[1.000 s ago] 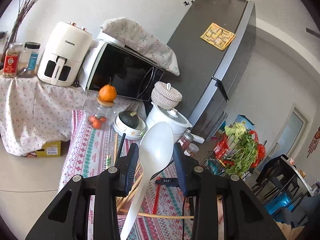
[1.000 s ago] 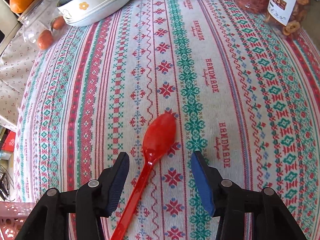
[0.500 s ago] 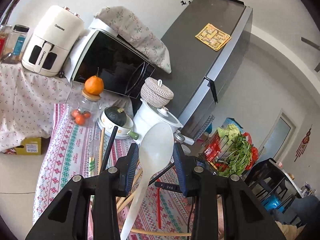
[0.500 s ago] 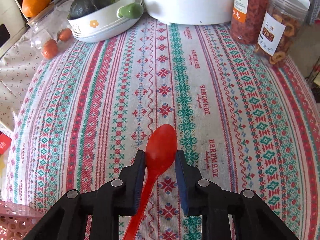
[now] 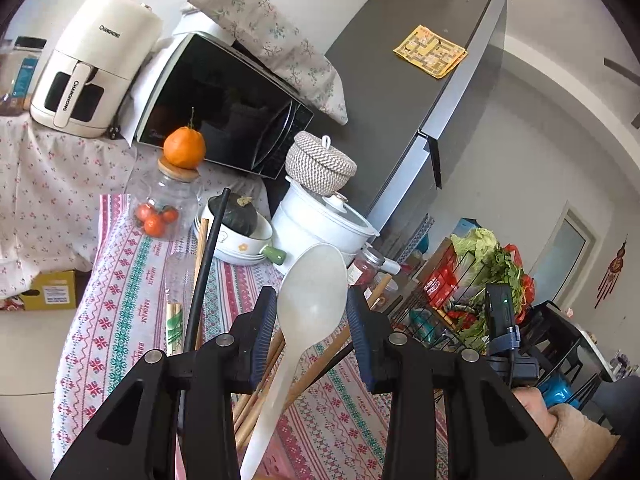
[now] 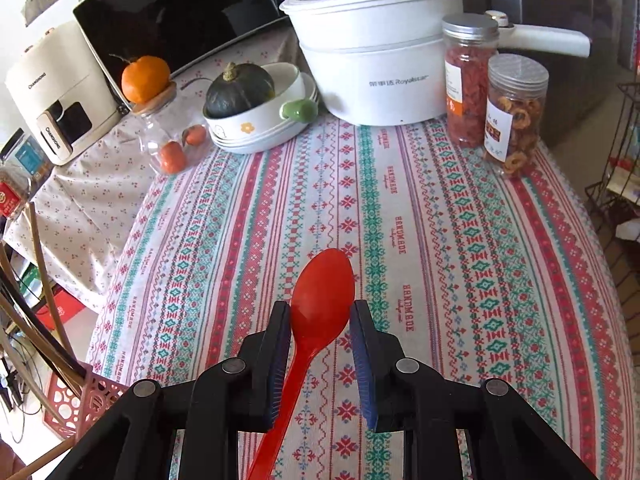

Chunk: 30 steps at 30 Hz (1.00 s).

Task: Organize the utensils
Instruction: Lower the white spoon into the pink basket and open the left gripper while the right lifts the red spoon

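Patterned tablecloth (image 6: 460, 240), glossy red spoon (image 6: 320, 300), seemingly pinched by right tongs (image 6: 320, 332)

A lived-in home kitchen. Tall grey fridge (image 5: 404, 92) against the wall, black microwave (image 5: 224, 108) under a floral cloth, white air fryer (image 5: 94, 66) beside it. Patterned tablecloth (image 6: 440, 240) crowded with an electric pot (image 6: 372, 64), a squash in a bowl (image 6: 240, 90), jars of dried snacks (image 6: 514, 116). Wire rack of leafy greens (image 5: 488, 268) nearby.
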Motion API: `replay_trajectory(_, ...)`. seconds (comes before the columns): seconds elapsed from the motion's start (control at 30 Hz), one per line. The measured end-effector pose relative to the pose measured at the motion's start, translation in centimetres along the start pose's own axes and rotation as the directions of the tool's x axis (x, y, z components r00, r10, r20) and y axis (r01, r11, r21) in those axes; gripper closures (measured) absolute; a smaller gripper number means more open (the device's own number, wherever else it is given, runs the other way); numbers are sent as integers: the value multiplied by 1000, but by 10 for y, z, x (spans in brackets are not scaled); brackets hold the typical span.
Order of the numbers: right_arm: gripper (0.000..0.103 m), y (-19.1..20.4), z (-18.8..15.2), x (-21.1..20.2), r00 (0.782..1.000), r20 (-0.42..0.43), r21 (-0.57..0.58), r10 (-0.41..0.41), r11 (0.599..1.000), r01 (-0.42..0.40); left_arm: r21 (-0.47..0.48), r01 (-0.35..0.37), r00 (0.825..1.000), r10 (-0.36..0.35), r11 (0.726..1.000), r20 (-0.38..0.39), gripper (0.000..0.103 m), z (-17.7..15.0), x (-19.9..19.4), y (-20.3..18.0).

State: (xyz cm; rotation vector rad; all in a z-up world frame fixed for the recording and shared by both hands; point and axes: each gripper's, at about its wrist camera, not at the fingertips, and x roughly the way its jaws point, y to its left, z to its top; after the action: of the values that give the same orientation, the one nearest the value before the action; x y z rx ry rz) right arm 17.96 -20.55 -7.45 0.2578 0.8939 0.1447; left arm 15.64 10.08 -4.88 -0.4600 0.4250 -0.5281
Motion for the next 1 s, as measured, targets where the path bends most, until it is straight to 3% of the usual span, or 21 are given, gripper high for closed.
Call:
replay_trajectory(0.43,76,7,-3,-28,997,70,-20,46,999,-44,38,-53,998,54,998,-29,63,-8,-10,5)
replay_trajectory(0.6,76,23,-5,-51,987,145,-54,75,996,-68,11,-60,996,61,998,-68,48,-10,-18,6)
replay_trajectory(0.8,76,50,-10,-91,954,286,-102,88,993,-61,50,-122,984,128,991,-124,41,-8,-36,-9)
replay_trajectory(1.0,76,80,-18,-138,893,447,-133,55,991,6,133,-270,943,290,954,-161,26,-3,-64,-25)
